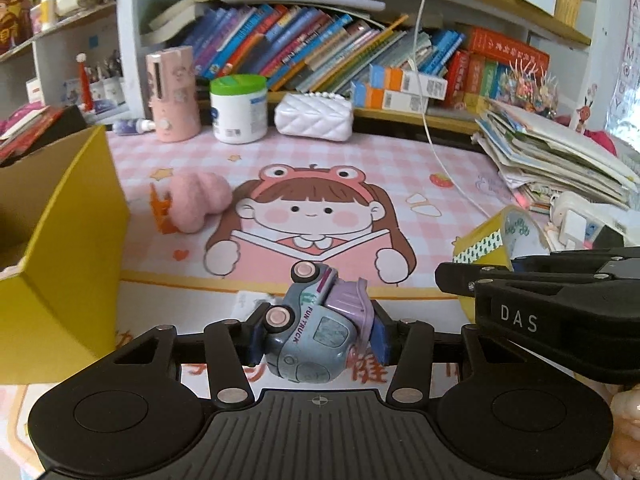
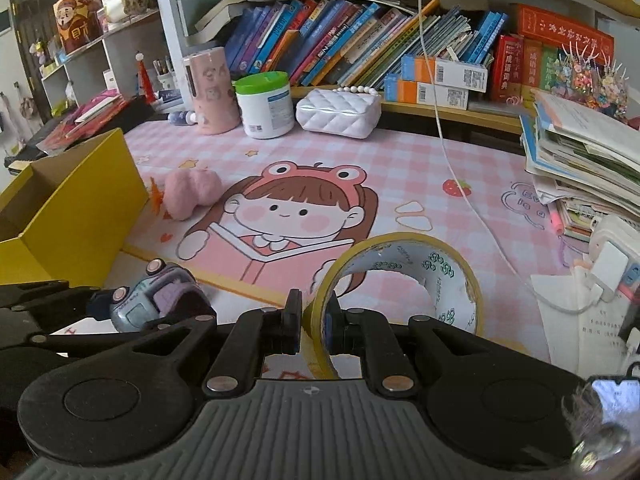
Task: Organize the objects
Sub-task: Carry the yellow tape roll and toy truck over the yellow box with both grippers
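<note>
a yellow box [image 1: 60,240] stands open at the near left of the pink mat [image 1: 400,168]. the left gripper [image 1: 318,336] is clamped on a toy truck [image 1: 316,328], tipped on its side, at the near edge. the right gripper [image 2: 312,326] pinches the wall of a tape roll [image 2: 400,280], near right. truck: light, hard, probably slick, so hold across its flanks. roll: stiff, light, taken by its rim.
</note>
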Tool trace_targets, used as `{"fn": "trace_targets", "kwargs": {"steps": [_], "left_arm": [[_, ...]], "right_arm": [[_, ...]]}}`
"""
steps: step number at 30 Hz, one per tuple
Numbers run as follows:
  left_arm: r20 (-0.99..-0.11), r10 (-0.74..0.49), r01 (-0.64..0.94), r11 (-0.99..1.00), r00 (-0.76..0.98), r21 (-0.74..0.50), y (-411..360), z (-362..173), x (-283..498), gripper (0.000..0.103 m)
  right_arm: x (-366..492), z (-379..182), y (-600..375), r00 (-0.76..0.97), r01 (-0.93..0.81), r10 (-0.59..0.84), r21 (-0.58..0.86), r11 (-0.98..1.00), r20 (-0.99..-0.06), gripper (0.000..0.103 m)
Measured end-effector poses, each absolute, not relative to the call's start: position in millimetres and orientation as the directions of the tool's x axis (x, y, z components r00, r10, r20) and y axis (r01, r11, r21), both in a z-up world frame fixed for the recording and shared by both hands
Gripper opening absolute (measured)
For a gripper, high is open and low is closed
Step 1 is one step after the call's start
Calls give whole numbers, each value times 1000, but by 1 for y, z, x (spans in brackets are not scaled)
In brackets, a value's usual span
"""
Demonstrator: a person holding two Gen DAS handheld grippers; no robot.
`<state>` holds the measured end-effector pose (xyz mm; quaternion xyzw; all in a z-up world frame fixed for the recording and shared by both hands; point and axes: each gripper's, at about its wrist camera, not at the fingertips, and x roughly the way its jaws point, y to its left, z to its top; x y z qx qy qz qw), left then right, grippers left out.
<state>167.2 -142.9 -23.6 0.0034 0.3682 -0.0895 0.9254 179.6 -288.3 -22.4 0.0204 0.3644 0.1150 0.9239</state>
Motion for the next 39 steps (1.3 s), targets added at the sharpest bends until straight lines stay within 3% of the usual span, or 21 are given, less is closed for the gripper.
{"fn": "trace_targets", "kwargs": {"steps": [39], "left_arm": [[-635, 17, -88, 993, 772, -81, 73, 2, 12, 48]], "right_arm": [[46, -4, -63, 642, -438, 379, 87, 895, -667, 10]]}}
